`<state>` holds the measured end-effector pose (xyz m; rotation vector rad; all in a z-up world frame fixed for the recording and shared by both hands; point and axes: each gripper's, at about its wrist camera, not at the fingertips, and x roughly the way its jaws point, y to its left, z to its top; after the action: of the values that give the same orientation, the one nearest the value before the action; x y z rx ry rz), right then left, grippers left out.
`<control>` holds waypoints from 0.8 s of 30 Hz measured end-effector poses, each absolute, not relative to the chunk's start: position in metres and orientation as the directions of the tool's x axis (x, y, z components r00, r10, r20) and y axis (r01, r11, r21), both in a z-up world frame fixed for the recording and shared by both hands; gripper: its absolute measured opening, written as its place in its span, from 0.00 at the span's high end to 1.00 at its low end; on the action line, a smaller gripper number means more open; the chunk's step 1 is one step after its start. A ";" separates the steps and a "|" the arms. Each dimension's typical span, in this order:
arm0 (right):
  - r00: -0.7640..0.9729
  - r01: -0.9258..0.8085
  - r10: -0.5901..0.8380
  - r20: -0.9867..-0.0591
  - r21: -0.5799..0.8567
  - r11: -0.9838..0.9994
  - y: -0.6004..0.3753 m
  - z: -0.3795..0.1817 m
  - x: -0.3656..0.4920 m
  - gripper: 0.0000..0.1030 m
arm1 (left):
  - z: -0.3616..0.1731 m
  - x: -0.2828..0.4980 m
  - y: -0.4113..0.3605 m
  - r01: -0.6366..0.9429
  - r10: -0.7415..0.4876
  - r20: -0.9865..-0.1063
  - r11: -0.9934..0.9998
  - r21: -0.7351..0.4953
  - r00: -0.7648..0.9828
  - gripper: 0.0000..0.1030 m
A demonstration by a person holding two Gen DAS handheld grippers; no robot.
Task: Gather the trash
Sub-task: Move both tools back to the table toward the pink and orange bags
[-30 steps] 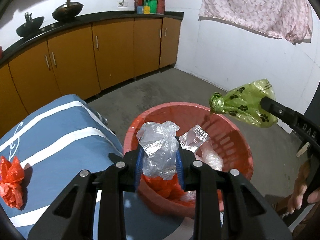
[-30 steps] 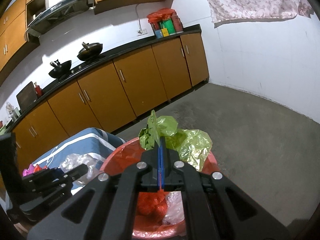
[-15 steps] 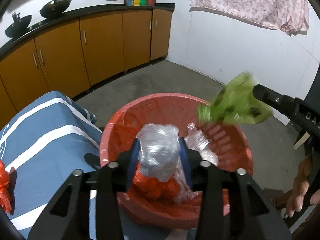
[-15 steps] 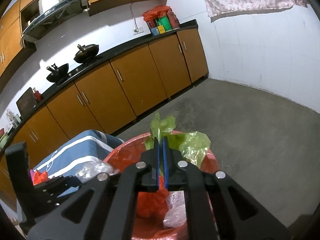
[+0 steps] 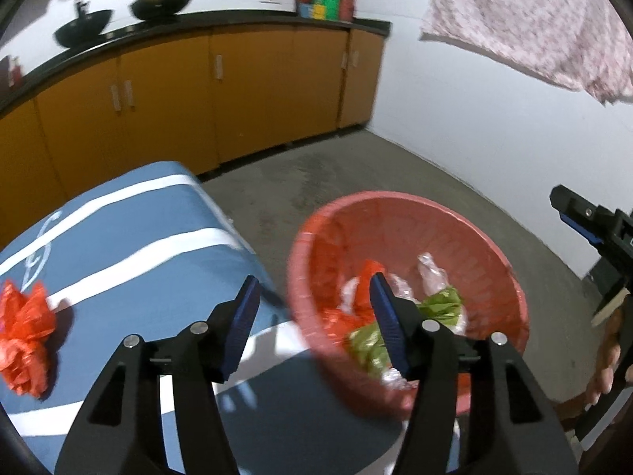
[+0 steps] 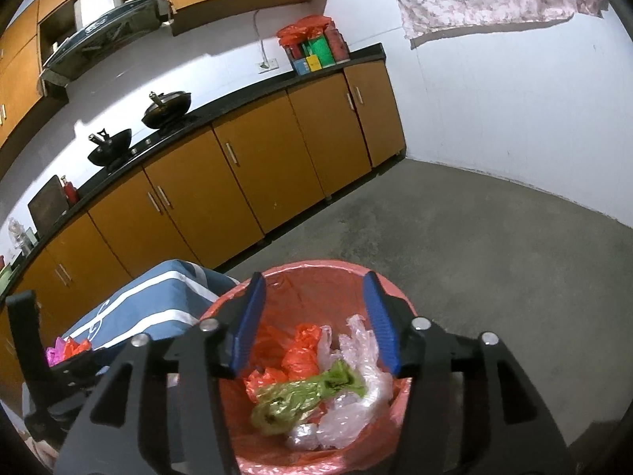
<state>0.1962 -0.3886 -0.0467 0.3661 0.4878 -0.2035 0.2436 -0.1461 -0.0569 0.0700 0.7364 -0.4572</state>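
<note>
Both grippers, left (image 5: 312, 316) and right (image 6: 312, 316), have just been opening, nothing between their jaws; the green bag (image 6: 304, 396) lies in the red basket (image 6: 399, 419), 1 orange bag (image 5: 23, 336) remaining.

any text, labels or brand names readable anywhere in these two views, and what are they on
None can be read.
Colourful boxes on the counter: print too small to read.
White curly mark on the blue striped cloth: a flourish, not legible lettering.
Range hood: front marking too blurred to read.
</note>
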 end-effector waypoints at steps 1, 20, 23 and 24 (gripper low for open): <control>0.867 0.263 -0.094 -0.490 0.288 0.921 -0.382 -0.046 0.198 0.45 | -0.055 0.242 -0.135 0.409 -0.367 -0.656 0.907 -0.097 0.659 0.38; 0.750 -0.193 0.354 -0.560 0.326 0.925 -0.118 -0.068 0.254 0.23 | -0.050 0.178 0.164 -0.233 0.141 -0.601 0.969 -0.078 0.787 0.14; 0.716 -0.237 0.397 -0.575 0.335 0.912 -0.068 -0.076 0.261 0.15 | -0.057 0.174 0.201 -0.313 0.216 -0.600 0.948 -0.060 0.770 0.09; 0.706 -0.245 0.403 -0.582 0.334 0.910 -0.057 -0.078 0.262 0.14 | -0.059 0.173 0.209 -0.325 0.229 -0.601 0.944 -0.053 0.766 0.09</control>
<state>0.2624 -0.0567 -0.0777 0.2400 0.7004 0.3639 0.1730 0.2087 -0.0586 -0.1575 0.6305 0.3022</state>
